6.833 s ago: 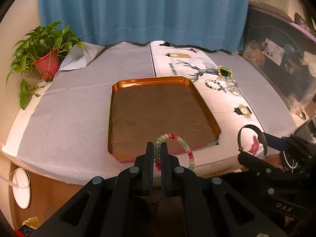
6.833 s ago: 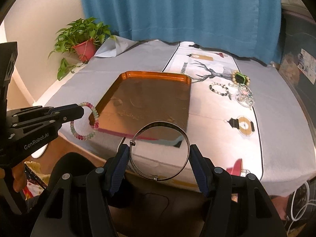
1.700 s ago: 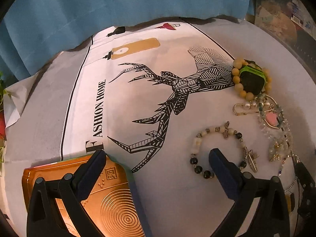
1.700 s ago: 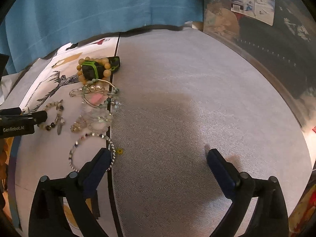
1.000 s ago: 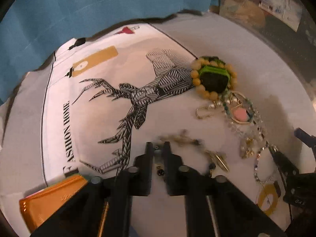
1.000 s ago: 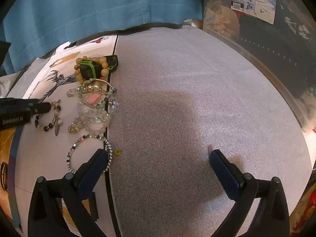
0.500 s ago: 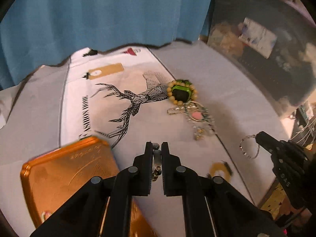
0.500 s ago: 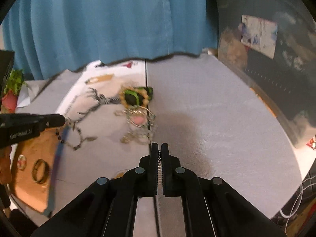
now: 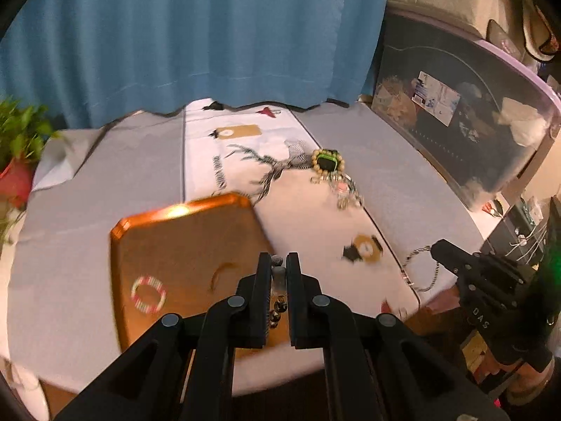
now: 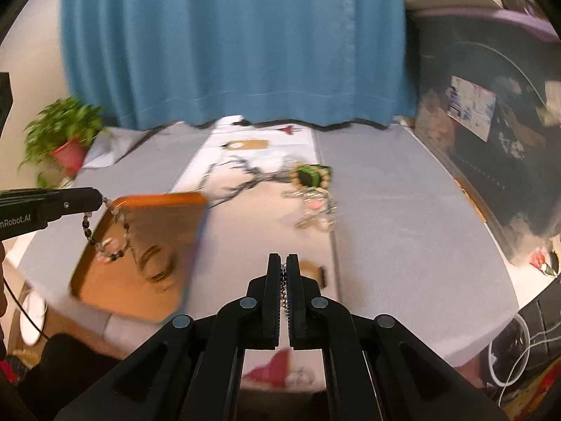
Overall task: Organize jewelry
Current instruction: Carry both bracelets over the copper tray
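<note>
My left gripper (image 9: pixel 278 263) is shut on a black-and-white beaded charm bracelet (image 10: pixel 105 235), which dangles from its tips (image 10: pixel 100 198) above the orange tray (image 9: pixel 168 245). My right gripper (image 10: pixel 284 263) is shut on a thin small-bead bracelet (image 9: pixel 420 266), which hangs as a loop from it (image 9: pixel 436 247) over the table's right edge. In the tray lie a pink-and-green bead bracelet (image 9: pixel 148 294) and a metal bangle (image 10: pixel 157 263). The other jewelry (image 9: pixel 333 179) sits in a heap on the white runner, topped by a green-and-black piece ringed with tan beads (image 9: pixel 328 163).
A white runner (image 9: pixel 245 161) with a deer print crosses the grey tablecloth (image 9: pixel 403 182). A potted plant (image 10: pixel 66 140) stands at the far left, a blue curtain (image 9: pixel 196 35) behind, and a dark storage bin (image 9: pixel 473 112) along the right side.
Both grippers have lifted and pulled back from the jewelry heap, each carrying a bracelet. The right gripper, open a second ago, is shut on the small-bead bracelet. The tray has come into view.
</note>
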Available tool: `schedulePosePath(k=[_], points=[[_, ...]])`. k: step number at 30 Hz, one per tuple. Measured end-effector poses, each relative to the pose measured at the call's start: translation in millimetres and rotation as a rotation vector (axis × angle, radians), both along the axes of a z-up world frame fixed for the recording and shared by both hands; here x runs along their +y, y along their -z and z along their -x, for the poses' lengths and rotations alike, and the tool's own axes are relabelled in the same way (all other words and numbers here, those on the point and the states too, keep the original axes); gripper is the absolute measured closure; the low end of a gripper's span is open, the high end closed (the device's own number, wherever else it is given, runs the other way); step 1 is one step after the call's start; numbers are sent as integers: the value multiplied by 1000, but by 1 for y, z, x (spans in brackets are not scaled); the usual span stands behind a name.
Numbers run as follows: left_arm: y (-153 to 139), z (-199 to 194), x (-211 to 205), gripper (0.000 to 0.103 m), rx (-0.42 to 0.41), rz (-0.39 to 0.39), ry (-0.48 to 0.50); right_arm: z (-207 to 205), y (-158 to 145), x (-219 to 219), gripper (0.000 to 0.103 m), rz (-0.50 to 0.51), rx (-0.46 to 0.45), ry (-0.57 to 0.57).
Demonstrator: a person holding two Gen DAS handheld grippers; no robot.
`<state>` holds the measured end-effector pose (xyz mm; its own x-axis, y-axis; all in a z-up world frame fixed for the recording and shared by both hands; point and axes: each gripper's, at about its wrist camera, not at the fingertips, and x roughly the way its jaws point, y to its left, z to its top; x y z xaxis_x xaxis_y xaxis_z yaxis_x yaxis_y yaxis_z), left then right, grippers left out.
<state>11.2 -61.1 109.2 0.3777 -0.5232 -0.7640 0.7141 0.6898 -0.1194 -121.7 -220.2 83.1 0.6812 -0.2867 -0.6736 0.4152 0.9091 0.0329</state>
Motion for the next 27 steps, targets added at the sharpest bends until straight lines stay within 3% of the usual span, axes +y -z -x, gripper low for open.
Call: schedulePosePath(k=[15,27], points=[[16,88,107,97,44,-4,-58,61,6,146,100,-1,61,-235],[18,106,127,97,46,4,-71,72,12,179,100,9,97,-305]])
